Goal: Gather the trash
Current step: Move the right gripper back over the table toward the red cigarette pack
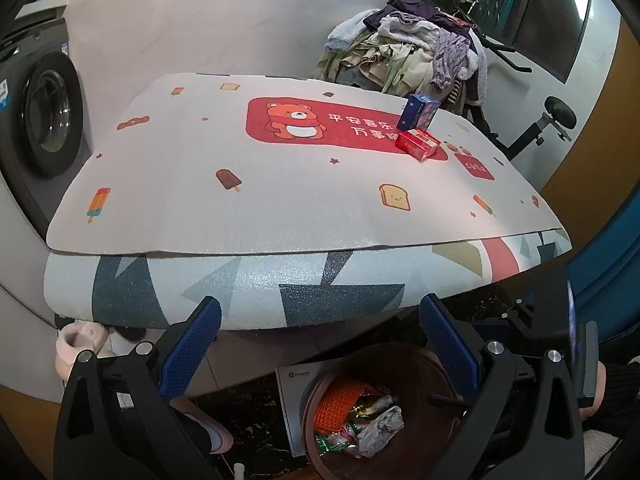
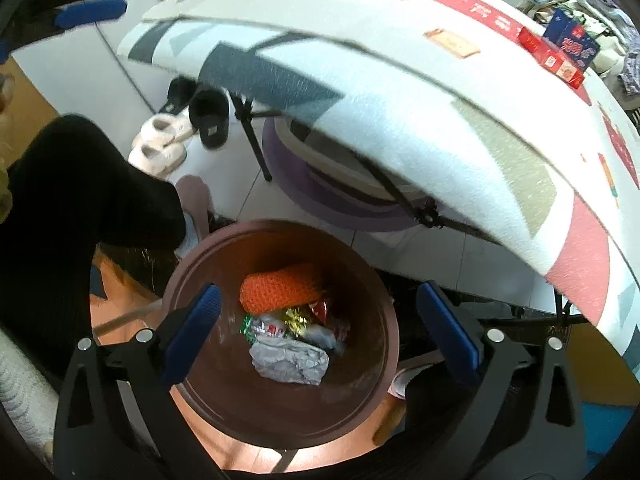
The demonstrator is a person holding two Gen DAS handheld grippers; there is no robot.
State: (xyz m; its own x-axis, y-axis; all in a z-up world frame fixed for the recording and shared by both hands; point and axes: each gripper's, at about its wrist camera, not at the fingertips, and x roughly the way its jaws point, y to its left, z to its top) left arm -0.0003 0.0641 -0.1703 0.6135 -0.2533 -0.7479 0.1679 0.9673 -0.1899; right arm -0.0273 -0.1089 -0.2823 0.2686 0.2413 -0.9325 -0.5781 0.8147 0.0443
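A round brown bin (image 2: pixel 280 229) stands on the floor below the table's front edge. In it lie an orange knitted piece (image 2: pixel 280 286), a crumpled grey paper (image 2: pixel 290 362) and shiny wrappers (image 2: pixel 296 318). My right gripper (image 2: pixel 319 292) hangs over the bin, open, with nothing between its blue pads. My left gripper (image 1: pixel 320 304) is open too and empty, held before the table edge with the bin (image 1: pixel 309 402) below it. On the table mat (image 1: pixel 280 184), at the far right, rest a red box (image 1: pixel 418 143) and a blue box (image 1: pixel 418 111).
A washing machine (image 1: pixel 48 120) stands at the left, and a heap of clothes (image 1: pixel 420 52) behind the table. Pale slippers (image 2: pixel 160 148) and black shoes (image 2: pixel 208 116) lie under the table beside its folding legs. A person's black-clad leg (image 2: pixel 80 200) is left of the bin.
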